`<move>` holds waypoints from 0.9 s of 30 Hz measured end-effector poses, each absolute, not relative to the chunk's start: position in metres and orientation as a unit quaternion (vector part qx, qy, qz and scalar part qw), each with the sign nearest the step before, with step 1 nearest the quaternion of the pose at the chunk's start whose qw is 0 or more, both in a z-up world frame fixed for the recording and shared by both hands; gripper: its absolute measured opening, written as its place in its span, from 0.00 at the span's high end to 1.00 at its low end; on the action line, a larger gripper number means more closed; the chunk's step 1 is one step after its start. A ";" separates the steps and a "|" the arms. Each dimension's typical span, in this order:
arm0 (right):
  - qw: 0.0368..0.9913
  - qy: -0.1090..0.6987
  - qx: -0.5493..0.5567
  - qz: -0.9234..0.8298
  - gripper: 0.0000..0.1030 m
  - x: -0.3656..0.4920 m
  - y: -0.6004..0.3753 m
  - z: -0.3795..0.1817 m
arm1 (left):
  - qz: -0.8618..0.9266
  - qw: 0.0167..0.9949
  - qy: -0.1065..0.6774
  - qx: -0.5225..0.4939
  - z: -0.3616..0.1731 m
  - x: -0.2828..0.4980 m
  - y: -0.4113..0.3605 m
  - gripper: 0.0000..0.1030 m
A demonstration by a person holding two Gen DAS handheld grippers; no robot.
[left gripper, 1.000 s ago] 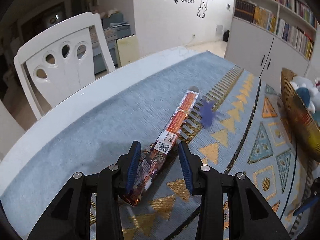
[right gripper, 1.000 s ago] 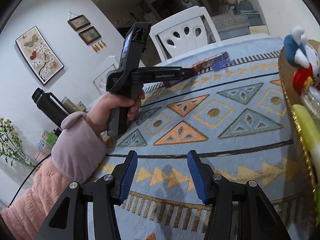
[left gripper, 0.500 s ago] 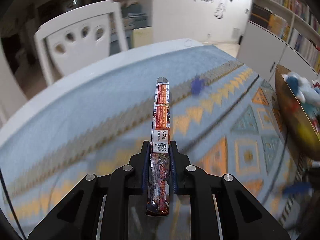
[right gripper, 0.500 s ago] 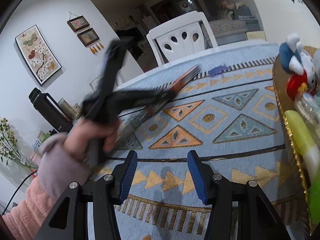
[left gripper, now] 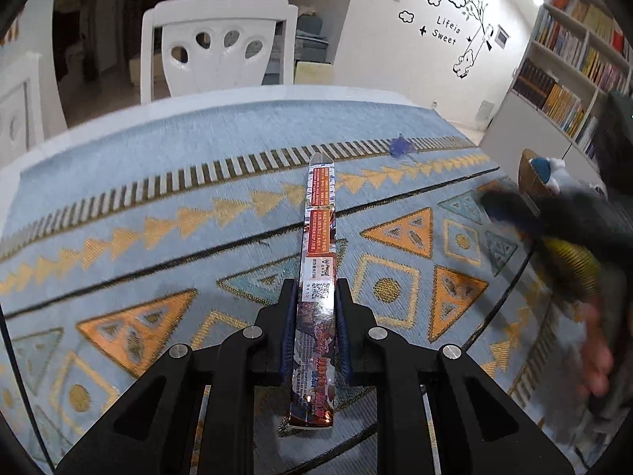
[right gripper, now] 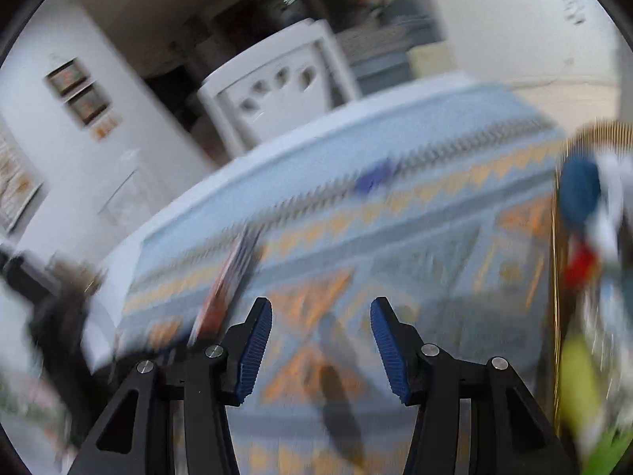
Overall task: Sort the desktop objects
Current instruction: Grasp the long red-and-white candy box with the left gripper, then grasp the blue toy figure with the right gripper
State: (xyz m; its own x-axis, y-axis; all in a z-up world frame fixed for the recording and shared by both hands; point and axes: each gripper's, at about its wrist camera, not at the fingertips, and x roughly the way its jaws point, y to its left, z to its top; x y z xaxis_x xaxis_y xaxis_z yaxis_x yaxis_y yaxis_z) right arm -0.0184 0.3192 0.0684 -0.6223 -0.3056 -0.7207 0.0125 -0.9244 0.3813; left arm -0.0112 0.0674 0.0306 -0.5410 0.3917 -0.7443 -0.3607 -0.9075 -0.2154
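Observation:
My left gripper (left gripper: pixel 315 301) is shut on a long thin snack packet (left gripper: pixel 319 245) with orange labels and holds it above the patterned cloth, pointing away from me. A small purple object (left gripper: pixel 400 145) lies on the cloth further back; it shows blurred in the right wrist view (right gripper: pixel 374 180). My right gripper (right gripper: pixel 321 346) is open and empty above the cloth. The packet (right gripper: pixel 225 285) appears blurred to its left. A gold basket (left gripper: pixel 569 257) at the right holds a blue and white plush toy (left gripper: pixel 548 172).
A white chair (left gripper: pixel 215 45) stands behind the table's far edge. A bookshelf (left gripper: pixel 573 63) lines the right wall. In the right wrist view the basket (right gripper: pixel 556 277) at the right holds the toy and a green item (right gripper: pixel 577 380). That view is heavily motion-blurred.
My left gripper closed on the snack packet and lifted it off the cloth, swinging it right. My right gripper moved quickly forward and stayed open.

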 end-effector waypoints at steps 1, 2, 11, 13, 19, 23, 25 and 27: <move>0.069 -0.166 0.416 -0.892 0.51 -0.032 0.317 0.069 | 0.878 0.214 -0.026 -0.427 0.030 -0.011 0.065 0.85; 0.047 -0.158 0.409 -0.898 0.51 -0.046 0.315 0.068 | 0.878 0.212 -0.036 -0.427 0.030 -0.011 0.061 0.85; -0.054 -0.129 0.410 -0.901 0.50 -0.126 0.311 0.042 | 0.870 0.217 -0.079 -0.435 0.024 -0.015 0.055 0.85; -0.059 -0.102 0.418 -0.901 0.49 -0.138 0.304 0.040 | 0.870 0.218 -0.080 -0.435 0.024 -0.015 0.054 0.85; -0.038 -0.057 0.429 -0.901 0.82 -0.144 0.290 0.039 | 0.870 0.217 -0.080 -0.434 0.024 -0.013 0.053 0.85; -0.013 -0.079 0.426 -0.901 0.87 -0.128 0.297 0.041 | 0.874 0.218 -0.074 -0.429 0.025 -0.013 0.053 0.85; 0.010 -0.111 0.423 -0.899 0.87 -0.111 0.302 0.048 | 0.880 0.219 -0.070 -0.416 0.030 -0.010 0.052 0.85; 0.040 -0.133 0.419 -0.897 0.87 -0.090 0.303 0.057 | 0.886 0.219 -0.060 -0.405 0.035 -0.005 0.055 0.85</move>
State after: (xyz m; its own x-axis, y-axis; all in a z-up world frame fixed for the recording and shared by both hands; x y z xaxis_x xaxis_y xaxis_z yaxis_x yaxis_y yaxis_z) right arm -0.0900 0.3027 0.0571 -0.6458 -0.1823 -0.7414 -0.0403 -0.9616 0.2716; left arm -0.0049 0.0549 0.0354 -0.5766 0.4361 -0.6909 -0.3391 -0.8971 -0.2833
